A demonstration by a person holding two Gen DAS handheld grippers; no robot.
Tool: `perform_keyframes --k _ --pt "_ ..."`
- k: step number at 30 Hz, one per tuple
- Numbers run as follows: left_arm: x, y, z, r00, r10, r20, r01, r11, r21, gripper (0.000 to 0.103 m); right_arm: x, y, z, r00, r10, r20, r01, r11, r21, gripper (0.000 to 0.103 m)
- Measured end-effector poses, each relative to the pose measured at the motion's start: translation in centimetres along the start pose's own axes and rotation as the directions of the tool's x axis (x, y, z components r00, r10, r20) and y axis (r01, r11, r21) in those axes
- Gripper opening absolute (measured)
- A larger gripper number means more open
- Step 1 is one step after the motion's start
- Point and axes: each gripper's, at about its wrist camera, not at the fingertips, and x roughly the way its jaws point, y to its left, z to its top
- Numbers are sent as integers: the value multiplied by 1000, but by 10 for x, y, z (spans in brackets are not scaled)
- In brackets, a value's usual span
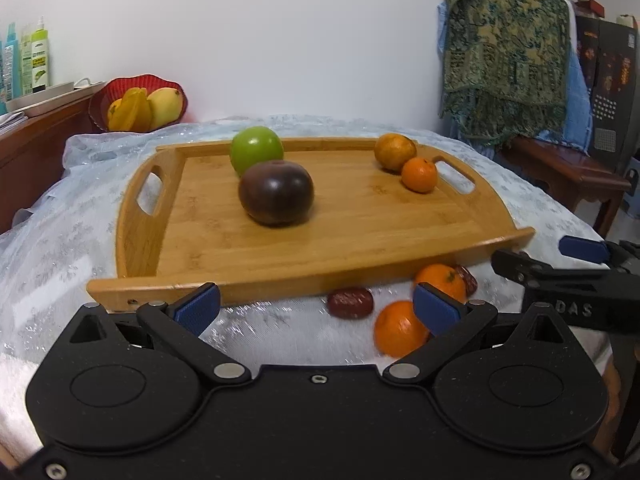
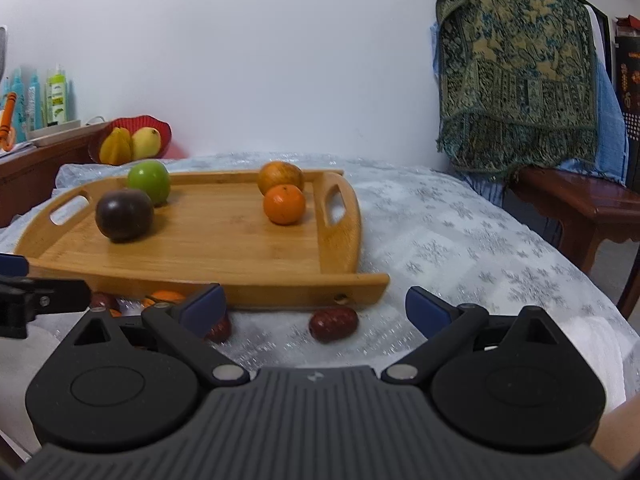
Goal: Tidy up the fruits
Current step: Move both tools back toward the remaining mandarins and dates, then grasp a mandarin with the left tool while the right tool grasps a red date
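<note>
A bamboo tray [image 1: 360, 236] [image 2: 224, 248] lies on the table holding a green apple [image 1: 256, 149] [image 2: 149, 181], a dark purple fruit [image 1: 276, 193] [image 2: 124, 214], a dull orange [image 1: 394, 151] [image 2: 280, 176] and a small tangerine [image 1: 419, 174] [image 2: 284, 204]. In front of the tray lie two tangerines [image 1: 398, 330] [image 1: 440, 278] and red dates [image 1: 350, 303] [image 2: 333, 323]. My left gripper [image 1: 316, 308] is open above the cloth, its right pad beside a tangerine. My right gripper [image 2: 316, 308] is open, with a date just ahead between its fingers.
A red basket [image 1: 138, 102] [image 2: 132, 140] with yellow fruit stands at the back left by a wooden shelf with bottles [image 1: 28, 60]. A patterned cloth [image 1: 504, 48] hangs over furniture at the right, beside a wooden bench [image 2: 580, 204]. A silvery tablecloth [image 2: 460, 240] covers the table.
</note>
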Motion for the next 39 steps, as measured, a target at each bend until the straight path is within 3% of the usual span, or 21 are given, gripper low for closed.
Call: perform_keyframes --k 6,9,12,14,17,24,32,35,39 --pt "-7 -14 -8 1000 -23 13 23 999 46 95 6 -4 -4 999 4 -43 -4 1000 5 96" --pt "-6 -20 -10 999 -50 -7 51 997 56 82 9 -3 -5 999 3 -54 -3 1000 3 87" --pt "-3 -22 -13 994 -102 -37 103 993 49 62 10 0 -6 998 -18 -54 17 1000 -7 77" --pt "-1 -23 -14 991 -121 -50 123 991 43 49 11 1 -7 998 -30 -55 29 999 -15 65" --pt "3 -25 -15 989 -134 -68 136 990 28 42 13 2 -8 998 -40 -57 39 999 -20 55" --pt "20 -20 -13 976 -191 -101 186 981 -62 46 15 2 -9 997 -31 -75 29 999 -22 45" --pt "20 -24 -13 980 -190 -64 186 981 -63 40 17 3 -9 997 -37 -69 35 999 -24 34" --pt "13 -25 -14 987 -158 -21 157 987 -47 32 15 3 -9 998 -41 -57 40 999 -17 33" --pt "4 -32 -14 994 -100 33 99 995 15 32 11 5 -8 998 -52 -29 51 998 -25 33"
